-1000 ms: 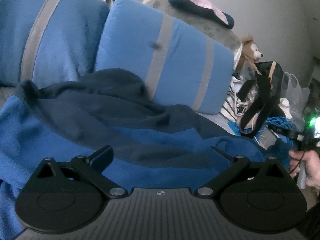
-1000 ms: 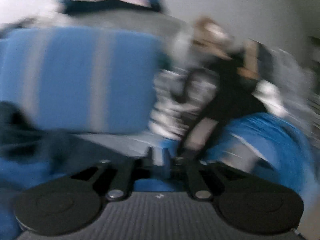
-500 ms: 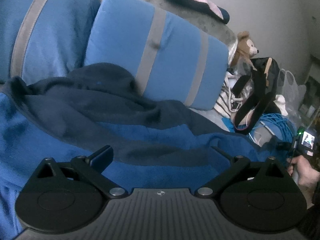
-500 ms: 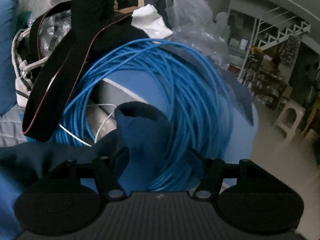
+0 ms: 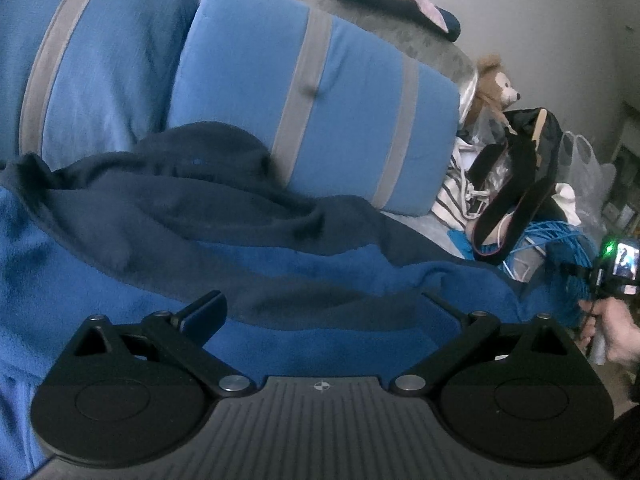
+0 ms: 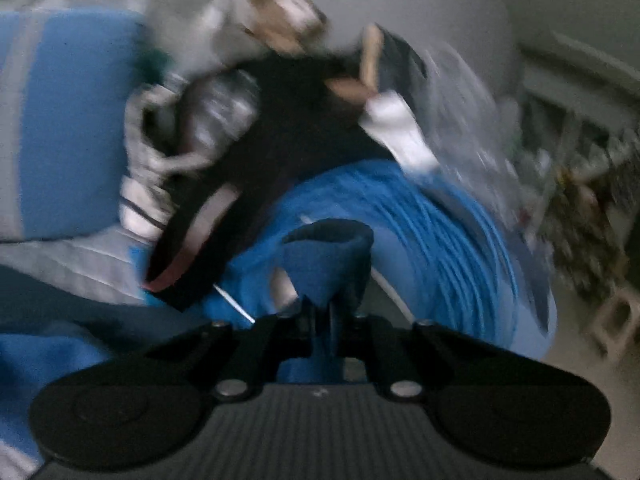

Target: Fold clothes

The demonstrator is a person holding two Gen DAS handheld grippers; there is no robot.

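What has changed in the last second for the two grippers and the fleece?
The right gripper, open around a fold of the blue fleece half a second ago, has shut on that fold; its blurred view shows that it is moving. The left gripper stays open over the fleece and holds nothing. The striped cushions stay as they were.

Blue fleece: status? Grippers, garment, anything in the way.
Left gripper open, above blue fleece. Right gripper shut on the fleece's sleeve cuff, view blurred. Fleece unfolded, spread over sofa. Blue cable coil and black bag beside the cuff.
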